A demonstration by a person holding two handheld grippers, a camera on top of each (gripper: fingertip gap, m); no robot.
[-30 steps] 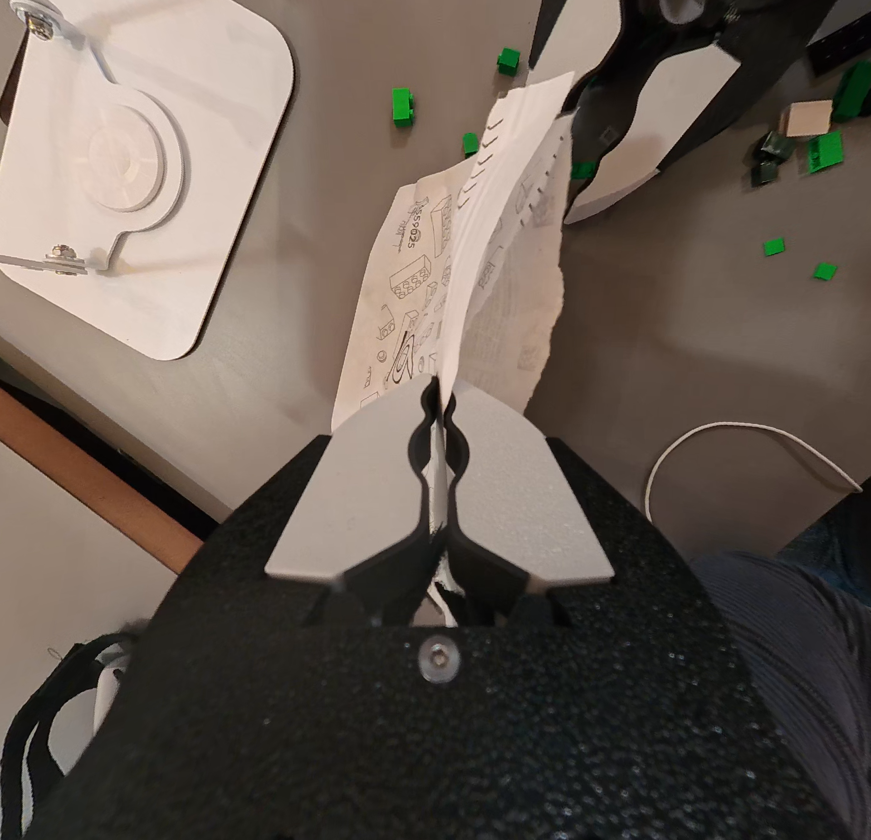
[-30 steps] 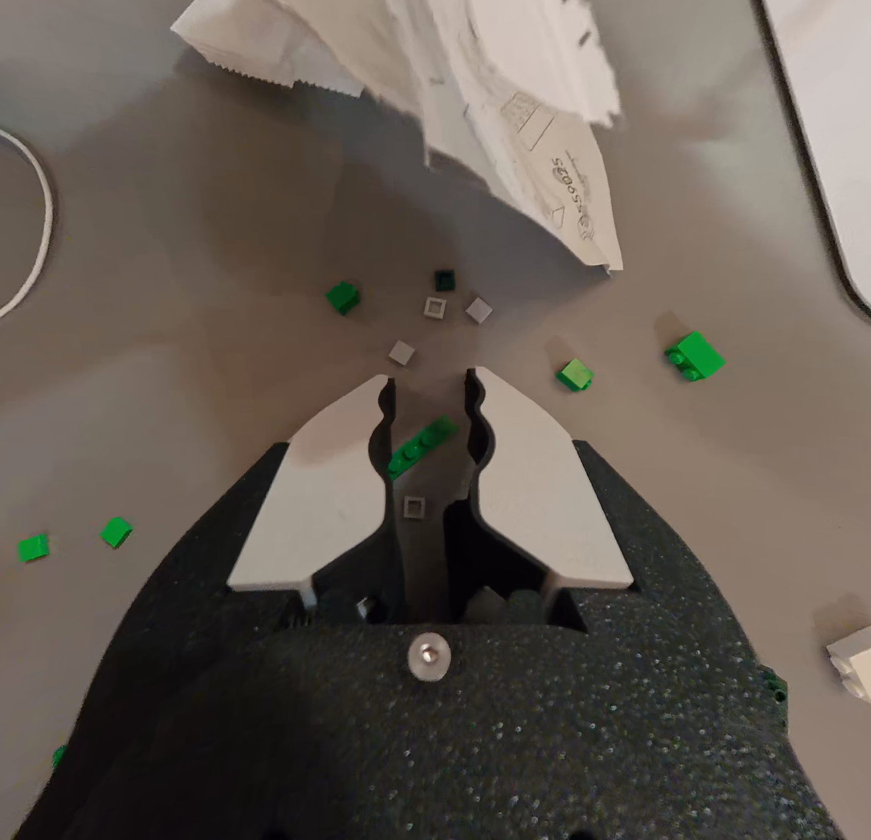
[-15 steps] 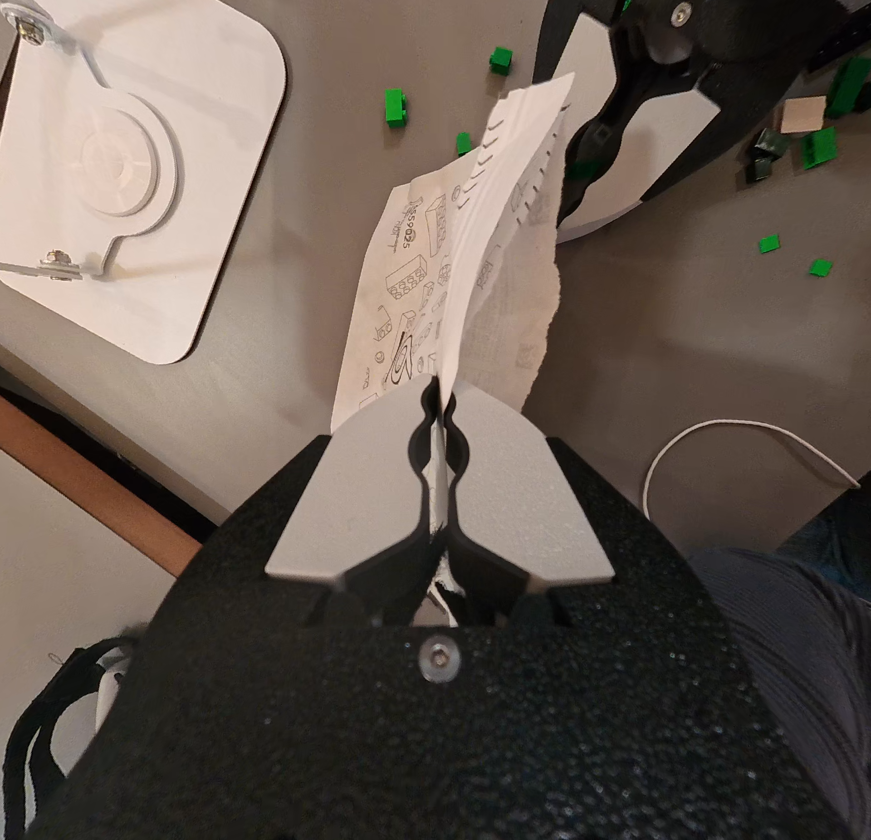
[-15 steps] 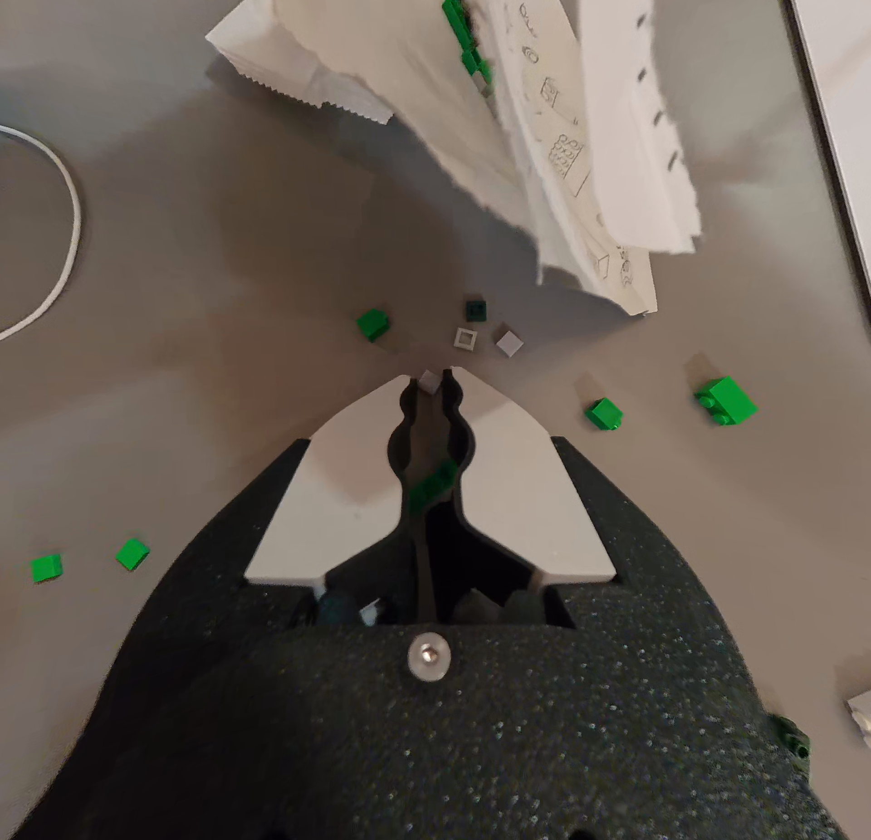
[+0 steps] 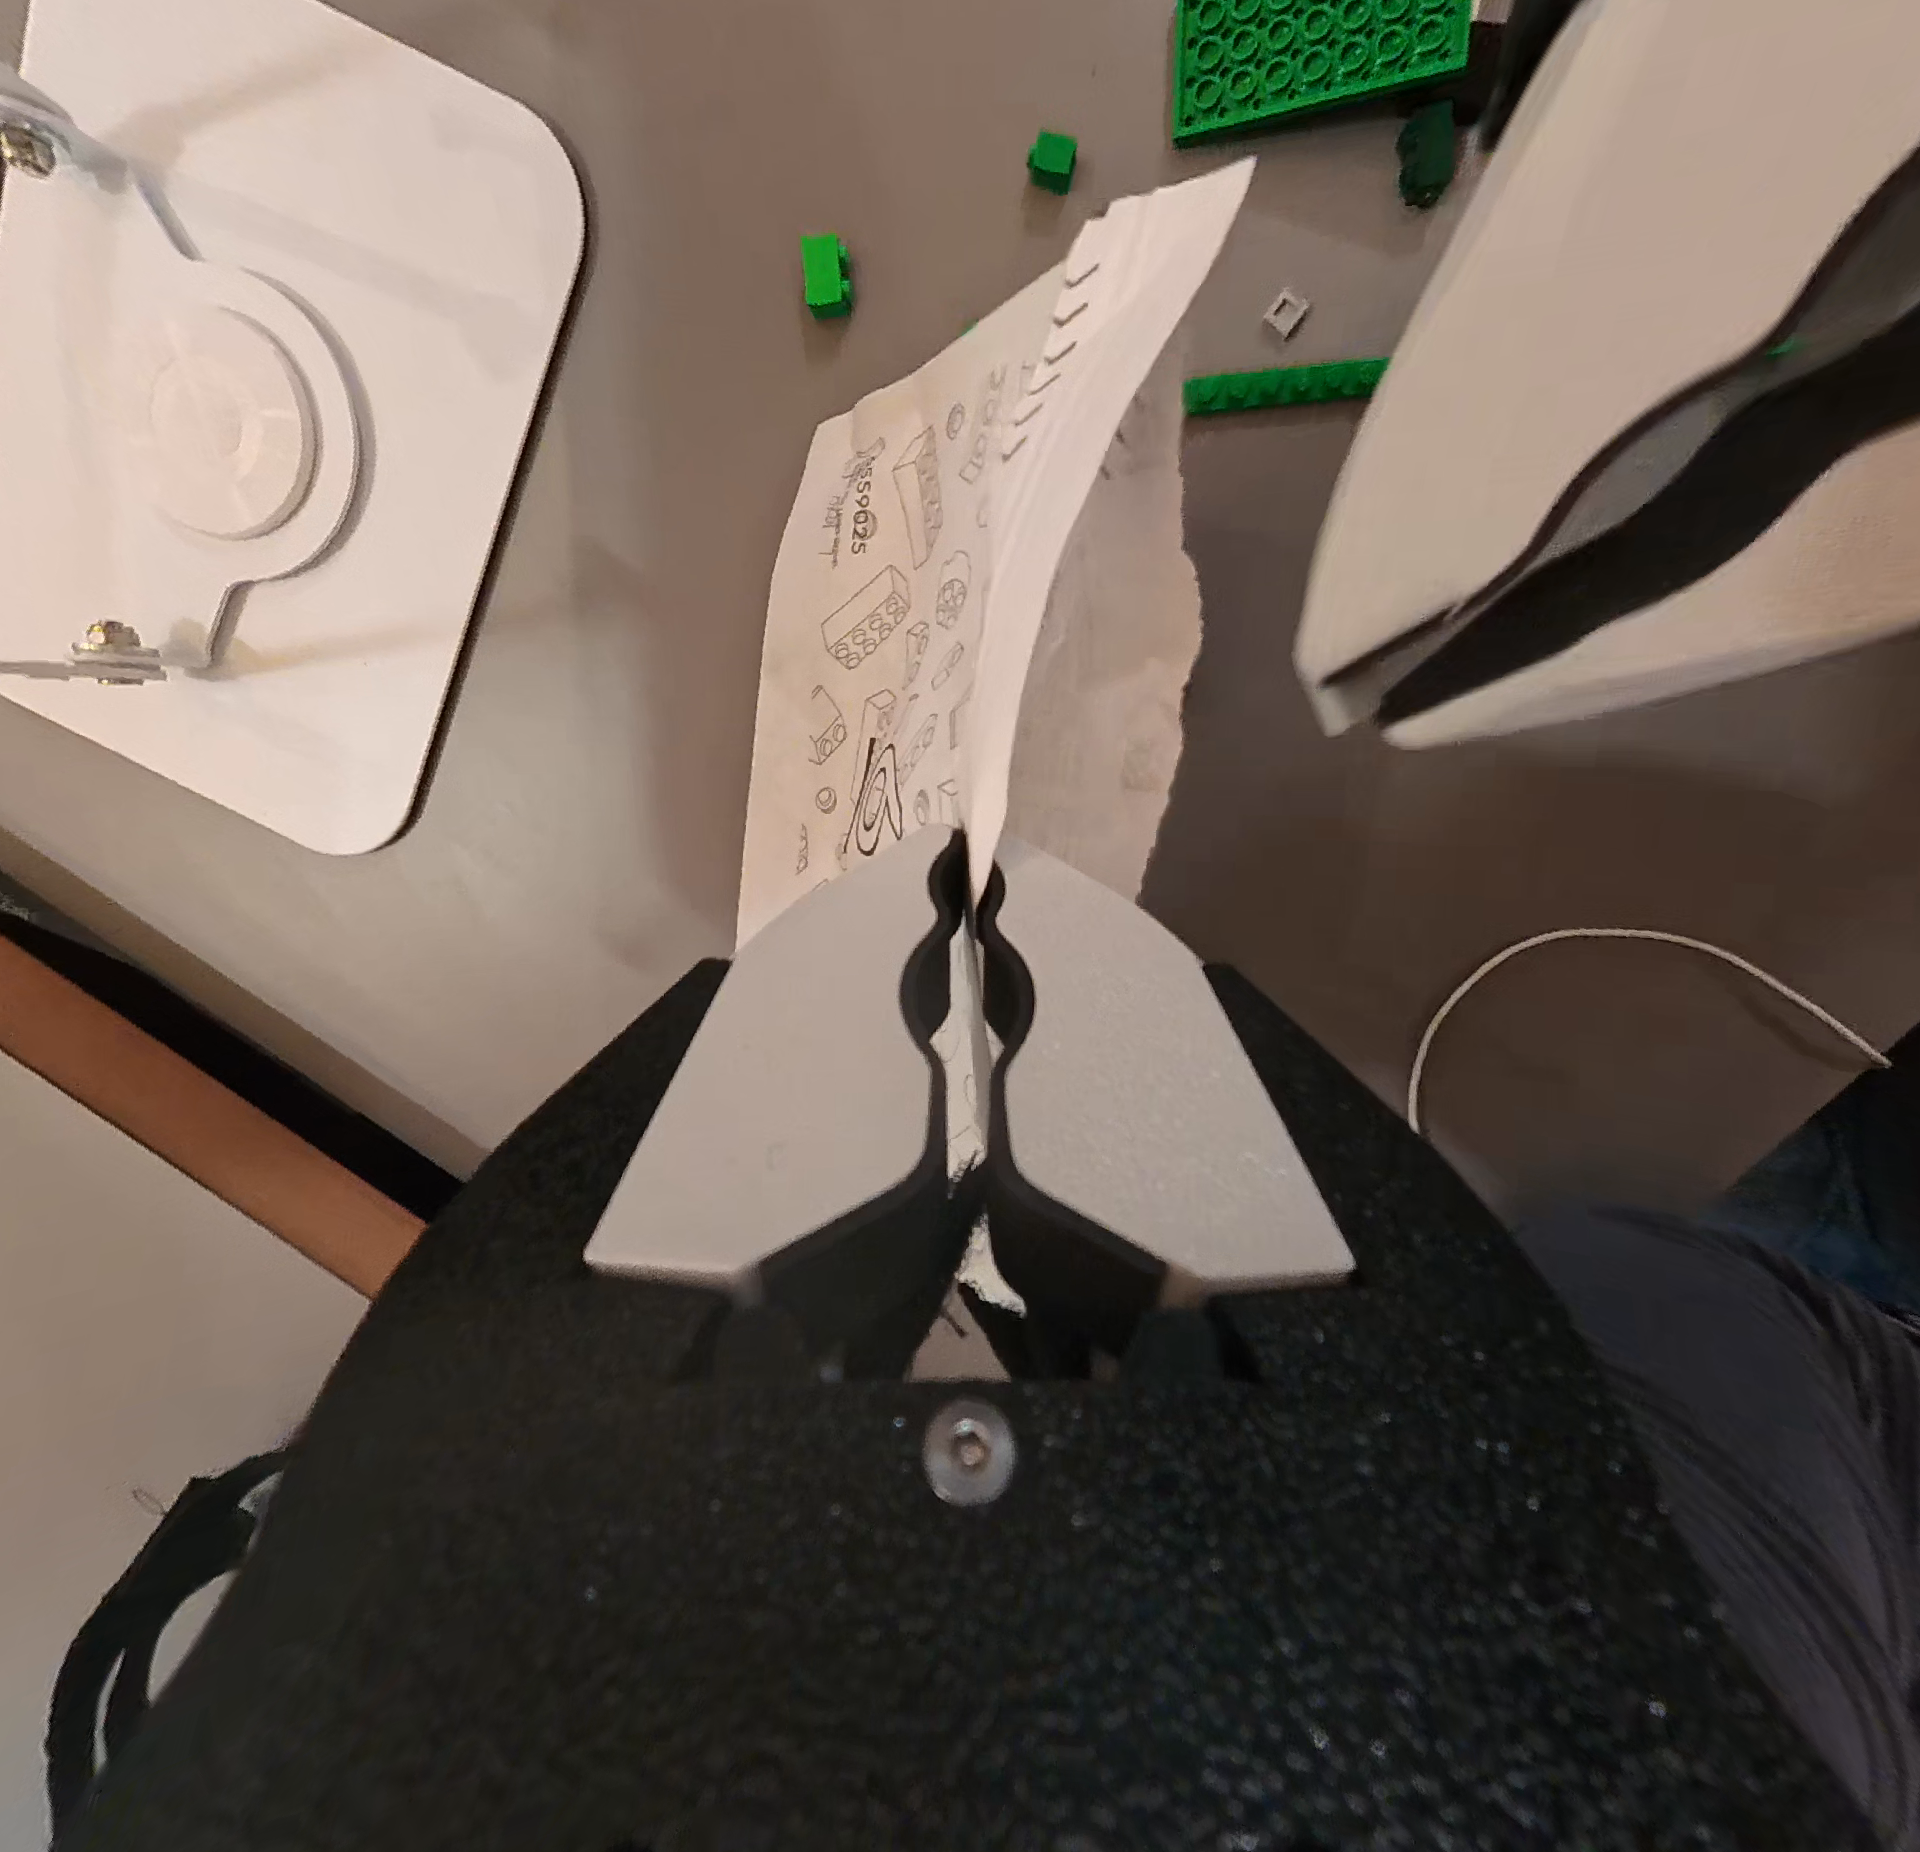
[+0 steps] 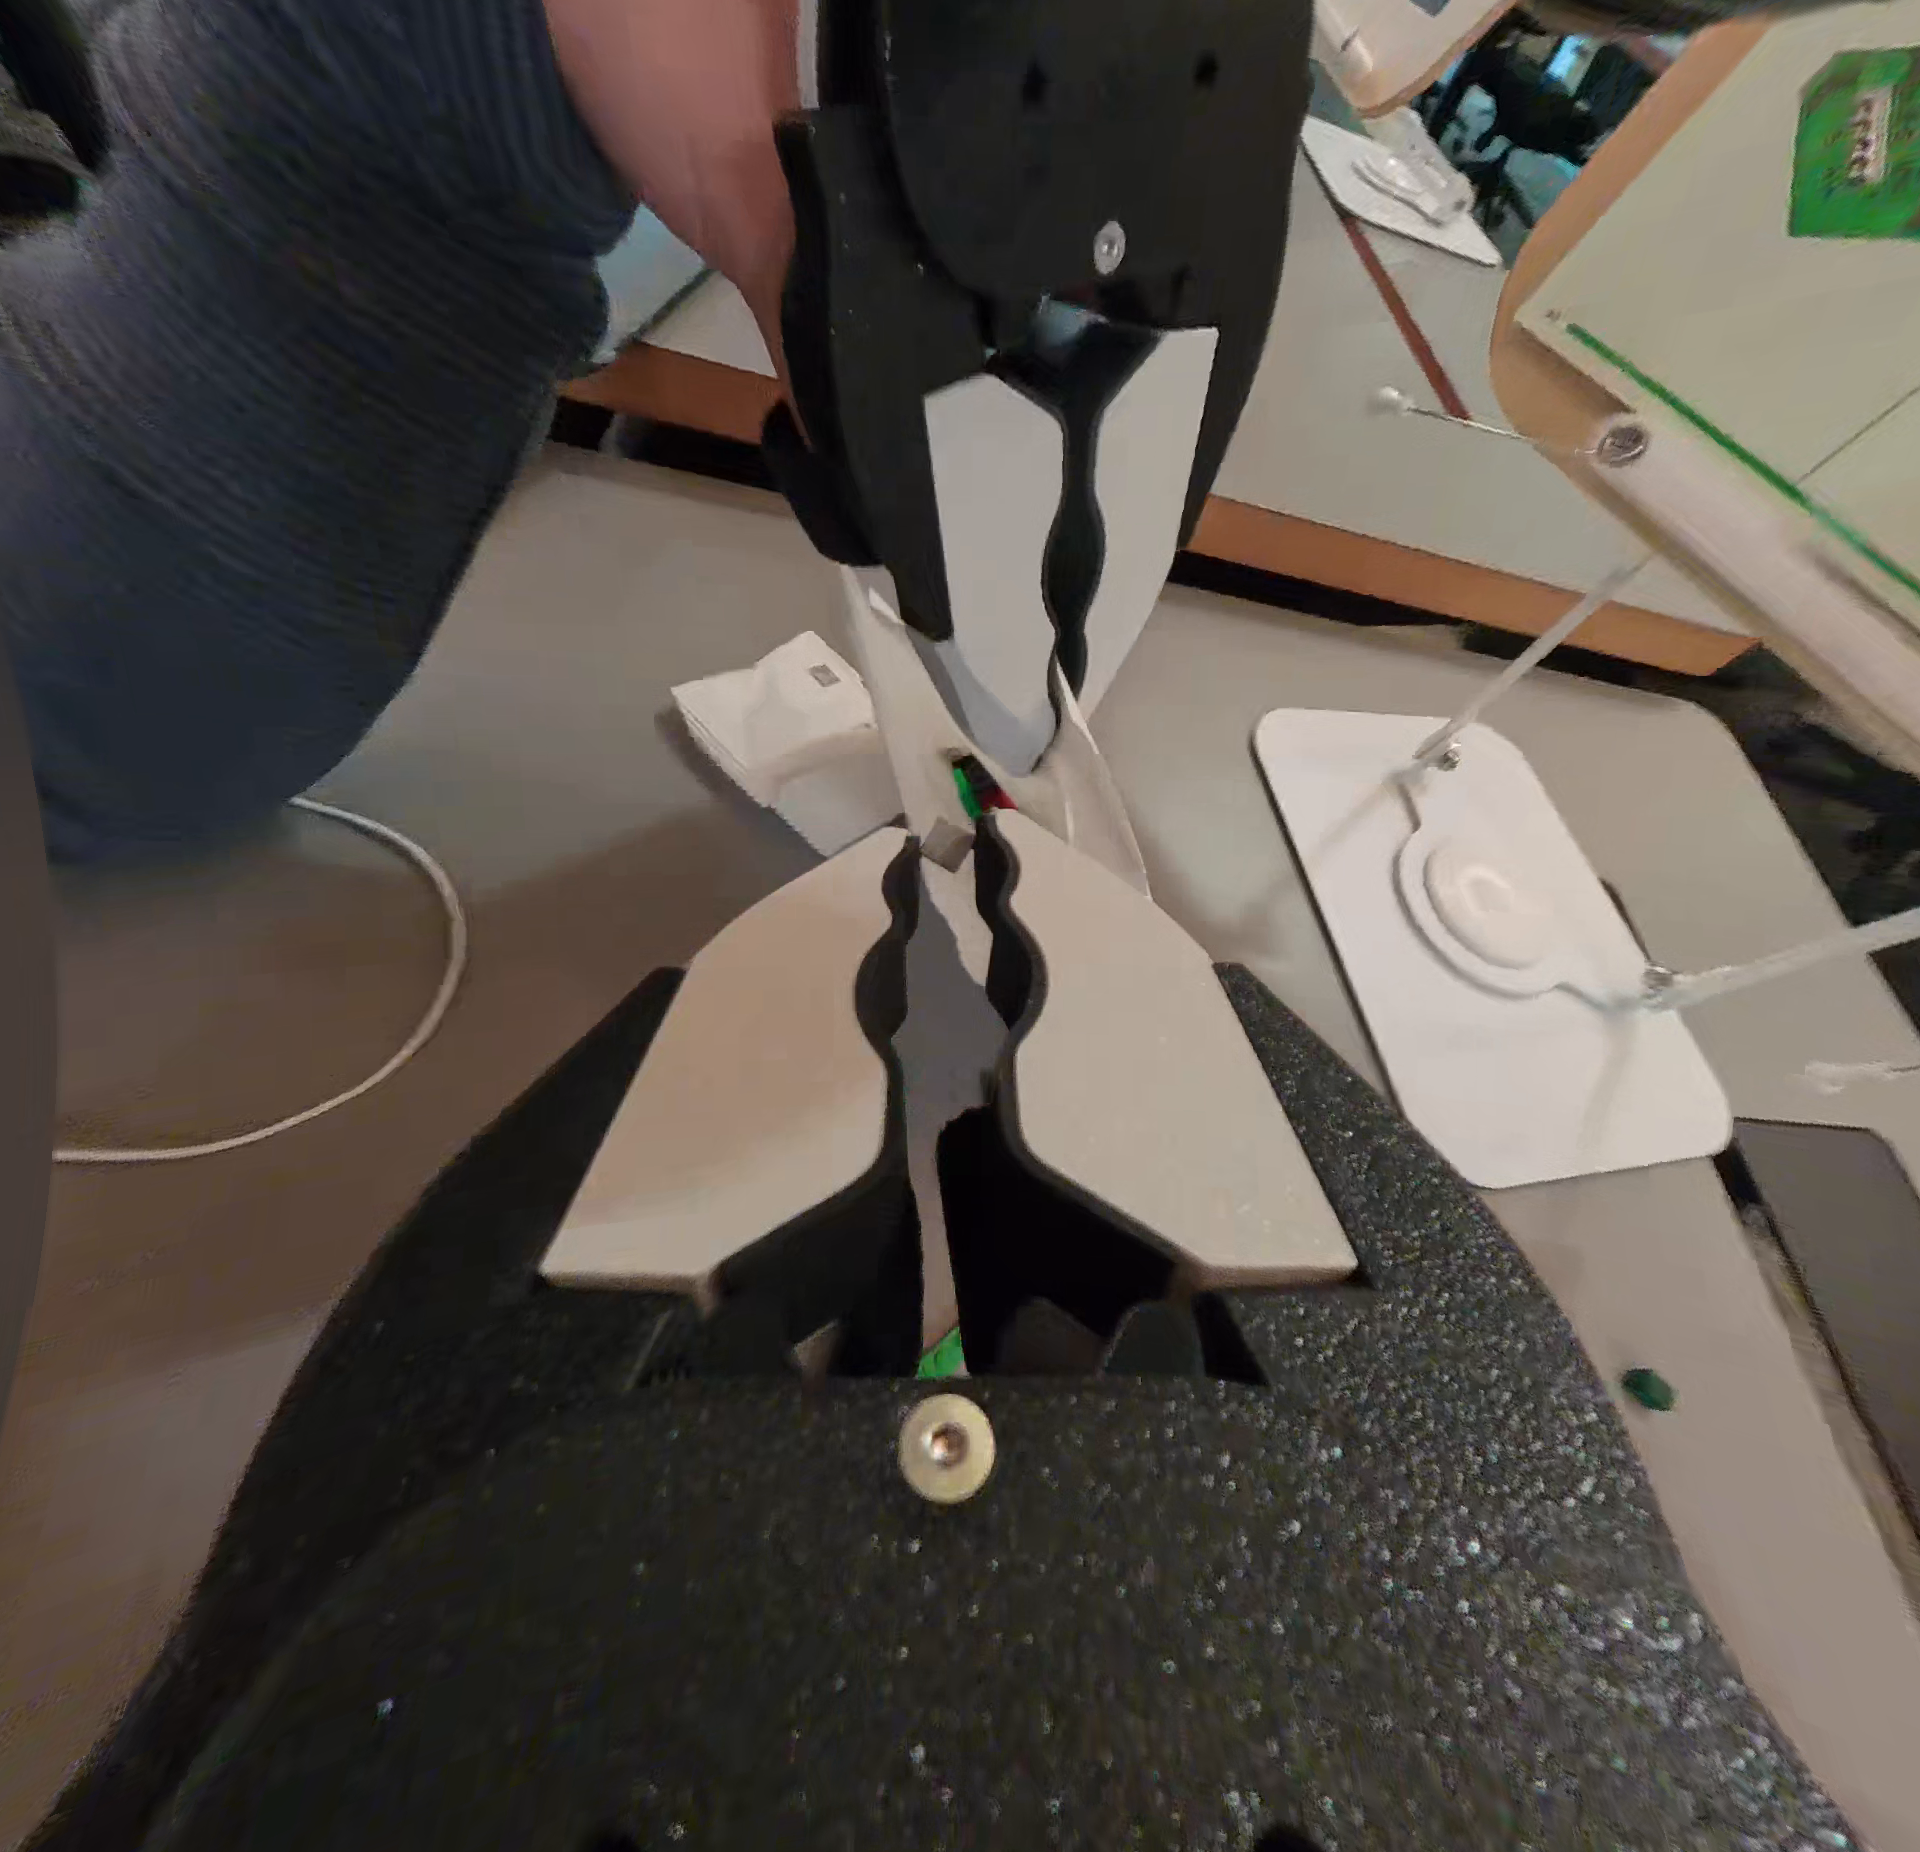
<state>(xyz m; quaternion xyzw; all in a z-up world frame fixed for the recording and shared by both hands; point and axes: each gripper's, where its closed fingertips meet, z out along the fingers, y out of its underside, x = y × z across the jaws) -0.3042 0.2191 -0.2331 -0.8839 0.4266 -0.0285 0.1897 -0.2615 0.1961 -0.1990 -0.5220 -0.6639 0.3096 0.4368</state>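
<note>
My left gripper (image 5: 971, 846) is shut on the edge of a white paper bag (image 5: 904, 576) printed with brick drawings and holds it up over the grey table. In the right wrist view it hangs from above (image 6: 1039, 722) with the bag (image 6: 790, 711) below it. My right gripper (image 6: 948, 846) is shut on a small grey tile (image 6: 948, 852) at its tips, right at the bag's open mouth, where green and red pieces (image 6: 966, 789) show inside. In the left wrist view the right gripper (image 5: 1351, 701) is close at the upper right.
A white stand base (image 5: 260, 400) lies left of the bag, also in the right wrist view (image 6: 1475, 929). A green baseplate (image 5: 1325, 31), a thin green plate (image 5: 1283, 386), small green bricks (image 5: 826, 275) and a grey square tile (image 5: 1286, 311) lie beyond. A white cable (image 6: 416, 971) loops nearby. The left gripper's tips are roughly 6 centimetres from the right gripper's.
My right gripper closed over the small pieces on the table, then rose and tilted up to the bag's mouth. My left gripper kept hold of the bag.
</note>
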